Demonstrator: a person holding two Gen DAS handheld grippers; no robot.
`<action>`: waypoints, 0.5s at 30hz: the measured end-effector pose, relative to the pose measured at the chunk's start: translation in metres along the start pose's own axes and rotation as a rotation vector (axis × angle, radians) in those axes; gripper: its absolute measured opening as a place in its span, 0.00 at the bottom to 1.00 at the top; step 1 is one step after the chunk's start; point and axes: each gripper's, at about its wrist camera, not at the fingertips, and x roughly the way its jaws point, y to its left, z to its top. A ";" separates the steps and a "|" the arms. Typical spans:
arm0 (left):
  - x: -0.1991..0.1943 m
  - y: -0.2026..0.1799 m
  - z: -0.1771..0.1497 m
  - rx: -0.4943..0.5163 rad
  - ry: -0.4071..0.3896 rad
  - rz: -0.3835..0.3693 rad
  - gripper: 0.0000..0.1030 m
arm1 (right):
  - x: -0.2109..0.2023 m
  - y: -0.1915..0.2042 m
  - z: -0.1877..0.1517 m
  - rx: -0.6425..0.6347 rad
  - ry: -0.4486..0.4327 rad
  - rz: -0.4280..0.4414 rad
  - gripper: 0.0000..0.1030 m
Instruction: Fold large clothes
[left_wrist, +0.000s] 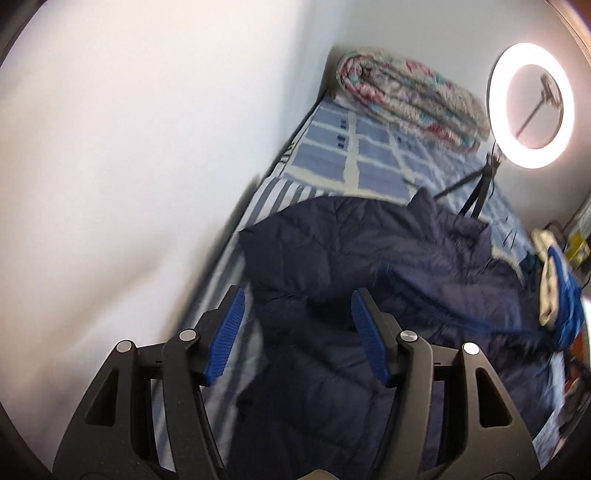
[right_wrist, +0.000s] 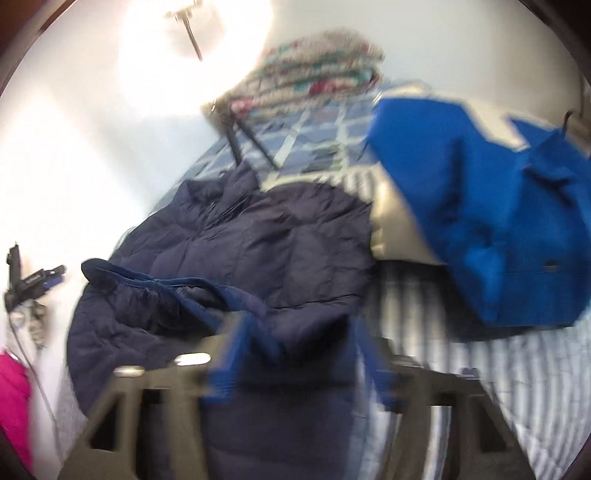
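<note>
A dark navy quilted puffer jacket (left_wrist: 351, 258) lies spread on the bed, one sleeve folded across its front; it also shows in the right wrist view (right_wrist: 258, 251). My left gripper (left_wrist: 297, 306) is open and empty, its blue pads (left_wrist: 225, 332) held just above the jacket's near edge by the wall. My right gripper (right_wrist: 299, 332) is blurred by motion; its fingers stand apart over the jacket's lower part, with nothing between them.
A bright blue and beige garment (right_wrist: 498, 221) lies on the striped sheet (right_wrist: 498, 387) to the right. A rolled floral blanket (left_wrist: 406, 96) sits at the bed's head. A ring light on a tripod (left_wrist: 532, 107) stands on the bed. The white wall (left_wrist: 129, 166) runs along the left.
</note>
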 end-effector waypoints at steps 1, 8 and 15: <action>0.004 0.002 -0.003 0.020 0.024 0.013 0.60 | -0.007 -0.005 -0.006 -0.006 -0.019 -0.023 0.78; 0.053 0.010 -0.036 0.002 0.192 -0.026 0.60 | 0.008 -0.039 -0.033 0.100 0.069 0.051 0.77; 0.076 -0.006 -0.049 0.045 0.213 0.016 0.28 | 0.028 -0.034 -0.025 0.099 0.118 0.099 0.33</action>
